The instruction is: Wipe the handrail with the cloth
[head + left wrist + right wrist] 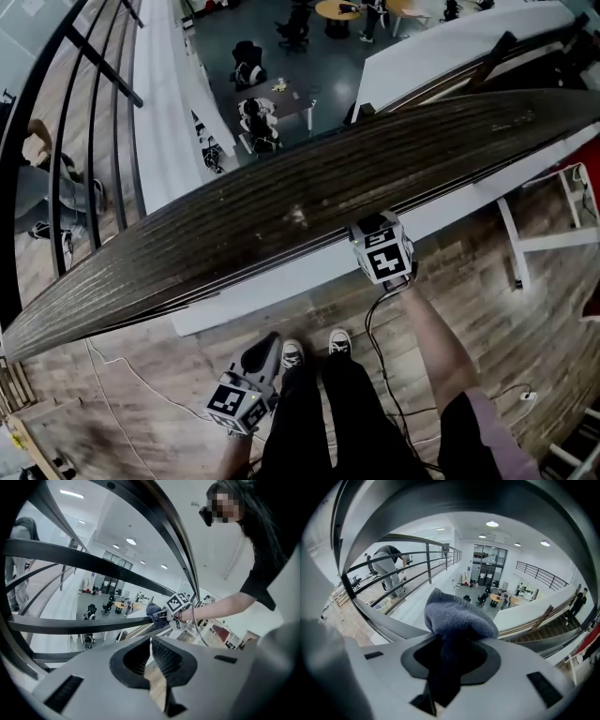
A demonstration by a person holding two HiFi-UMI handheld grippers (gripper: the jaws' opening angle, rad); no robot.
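Mezzanine above an open office, plank floor. Right claw point(450, 653) clamps a blue-grey knitted cloth point(457, 616), bunched beyond its tips at the dark wood-grained handrail point(281, 225). The cloth looks soft and light; any fold should grip. Left claw point(151, 656) is nearly closed, empty and hangs low.

bright ceiling lights, strong fisheye edge distortion.

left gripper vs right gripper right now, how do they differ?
Load: the right gripper is shut on the grey-blue cloth; the left gripper has its jaws together with nothing between them.
Position: the right gripper is up at the near edge of the wooden handrail; the left gripper hangs low beside the person's legs, apart from the handrail.
Shared: the same grey build, each with a marker cube.
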